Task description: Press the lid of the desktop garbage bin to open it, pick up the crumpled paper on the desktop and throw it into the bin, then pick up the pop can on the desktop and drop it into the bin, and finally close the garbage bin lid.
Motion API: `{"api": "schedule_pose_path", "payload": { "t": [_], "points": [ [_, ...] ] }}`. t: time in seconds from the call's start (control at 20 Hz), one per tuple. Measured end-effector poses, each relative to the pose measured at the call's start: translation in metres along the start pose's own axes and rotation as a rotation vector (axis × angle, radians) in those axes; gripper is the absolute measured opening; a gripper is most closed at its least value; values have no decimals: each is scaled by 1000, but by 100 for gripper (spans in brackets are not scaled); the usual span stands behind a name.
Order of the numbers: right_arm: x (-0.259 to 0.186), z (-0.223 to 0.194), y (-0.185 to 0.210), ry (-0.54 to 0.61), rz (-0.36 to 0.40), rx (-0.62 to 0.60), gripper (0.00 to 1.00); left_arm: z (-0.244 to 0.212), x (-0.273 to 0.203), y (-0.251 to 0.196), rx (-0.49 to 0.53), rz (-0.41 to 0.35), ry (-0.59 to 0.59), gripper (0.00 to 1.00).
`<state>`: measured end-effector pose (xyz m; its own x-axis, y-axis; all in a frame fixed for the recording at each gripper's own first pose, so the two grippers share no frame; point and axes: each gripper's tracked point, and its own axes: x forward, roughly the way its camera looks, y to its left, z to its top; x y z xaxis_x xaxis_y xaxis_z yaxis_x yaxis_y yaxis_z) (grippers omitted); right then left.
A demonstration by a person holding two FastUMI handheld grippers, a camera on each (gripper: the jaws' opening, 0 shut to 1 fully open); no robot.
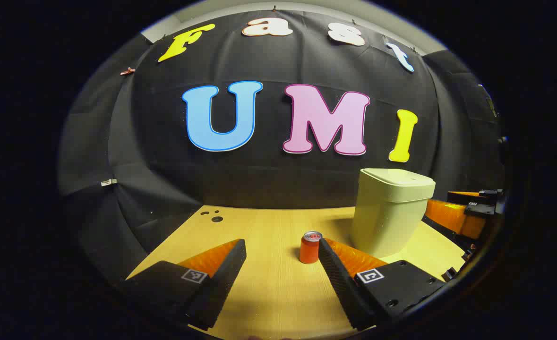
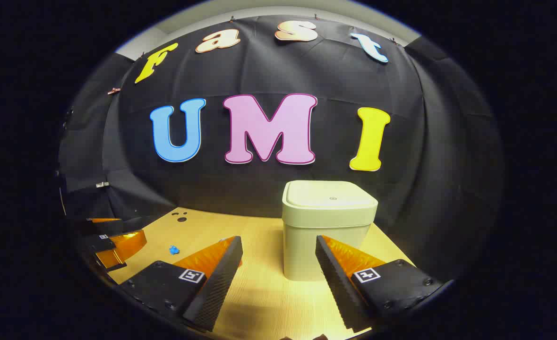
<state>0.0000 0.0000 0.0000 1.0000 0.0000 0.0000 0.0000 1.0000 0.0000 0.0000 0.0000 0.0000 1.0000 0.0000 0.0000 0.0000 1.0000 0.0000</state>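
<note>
My left tongs (image 1: 282, 257) are wide open and hold nothing. My right tongs (image 2: 278, 255) are wide open too, and empty. The bin (image 2: 328, 226) sits on the worktop (image 2: 259, 302) with its lid (image 2: 328, 194) shut, just ahead of my right tongs. The can (image 1: 311, 247) stands up near the bin, close by a finger of my left tongs. I cannot make out the paper for sure. I think the lid needs a push first. If I push it off to one side, the bin may slide or tip. My left tongs could also bump the can over, and then it would roll.
</note>
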Motion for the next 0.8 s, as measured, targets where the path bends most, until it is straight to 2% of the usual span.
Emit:
{"api": "schedule_pose_path", "payload": {
  "t": [0.8],
  "points": [
    [5, -16, -9, 49, 4, 23, 98, -11, 6, -7, 18, -7, 25, 99]
  ]
}}
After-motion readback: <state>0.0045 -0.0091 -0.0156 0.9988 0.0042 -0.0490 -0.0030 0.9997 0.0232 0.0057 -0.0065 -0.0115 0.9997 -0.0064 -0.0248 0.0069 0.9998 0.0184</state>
